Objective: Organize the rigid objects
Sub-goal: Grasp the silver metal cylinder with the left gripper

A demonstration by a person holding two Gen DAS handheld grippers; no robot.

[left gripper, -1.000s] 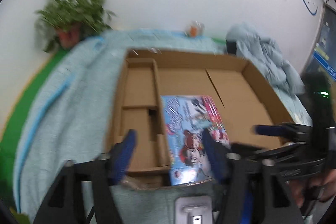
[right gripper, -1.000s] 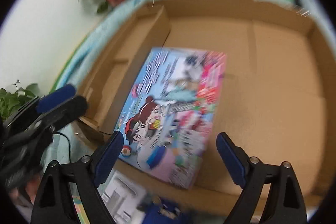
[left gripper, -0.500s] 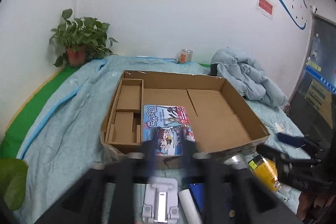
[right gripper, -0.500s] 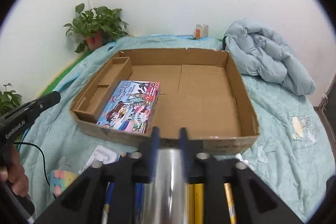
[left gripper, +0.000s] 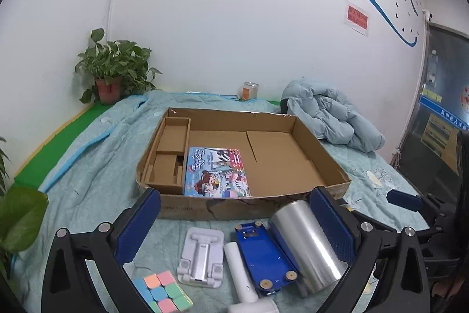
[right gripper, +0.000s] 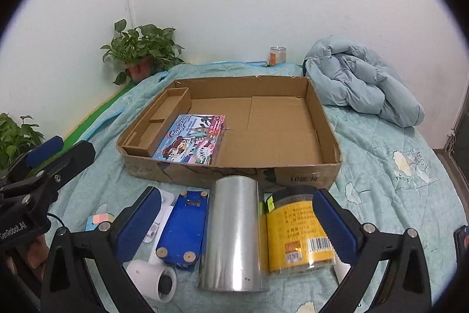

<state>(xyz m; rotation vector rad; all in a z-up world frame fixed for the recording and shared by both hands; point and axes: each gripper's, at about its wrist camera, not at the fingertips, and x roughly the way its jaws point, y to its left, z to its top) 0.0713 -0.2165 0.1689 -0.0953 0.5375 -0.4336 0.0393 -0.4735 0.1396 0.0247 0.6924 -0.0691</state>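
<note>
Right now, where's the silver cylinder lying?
In the right wrist view the silver cylinder lies on the bedspread before the cardboard box, between the blue plate and yellow-labelled jar.

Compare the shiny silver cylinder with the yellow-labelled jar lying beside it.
The shiny silver metal cylinder is plain and reflective; the yellow-labelled clear jar carries printed text and a barcode. The cylinder looks longer than the jar, reaching nearer the cardboard box. The jar has a dark cap end; the cylinder shows none. Both are round, lie on their sides on the teal quilt, side by side, pointing toward the box, between the fingers of the open right claw.
</note>
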